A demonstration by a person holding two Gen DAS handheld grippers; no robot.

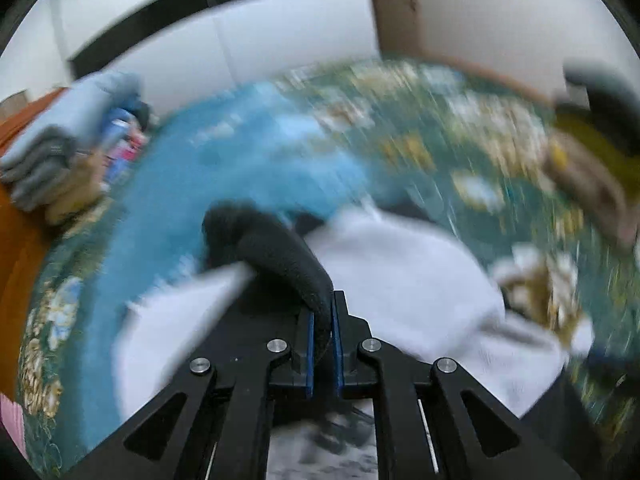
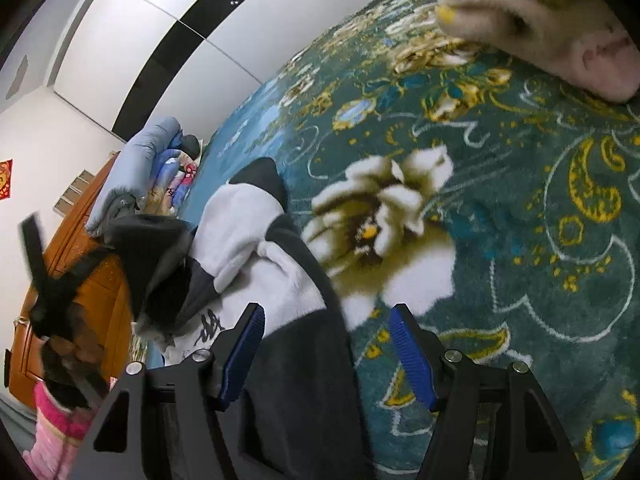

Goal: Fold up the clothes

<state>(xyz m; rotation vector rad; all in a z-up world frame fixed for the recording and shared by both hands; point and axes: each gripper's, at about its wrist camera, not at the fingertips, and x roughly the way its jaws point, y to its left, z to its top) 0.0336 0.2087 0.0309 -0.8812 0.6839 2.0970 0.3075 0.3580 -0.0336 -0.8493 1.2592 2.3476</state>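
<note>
Left wrist view, blurred: my left gripper (image 1: 322, 344) was clamped on the dark sleeve of the white-and-charcoal fleece garment (image 1: 400, 272), seemingly mid-fold on the floral teal blanket (image 2: 520, 200). My right gripper (image 2: 326, 356) gaped empty; next, pinning the fold.

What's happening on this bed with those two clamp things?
A person is folding a grey-and-white fleece garment on a flowered blanket. The left gripper is shut on a dark edge of the garment, lifting it. The right gripper is open just above the garment, gripping nothing. Other folded clothes are stacked beyond.
</note>
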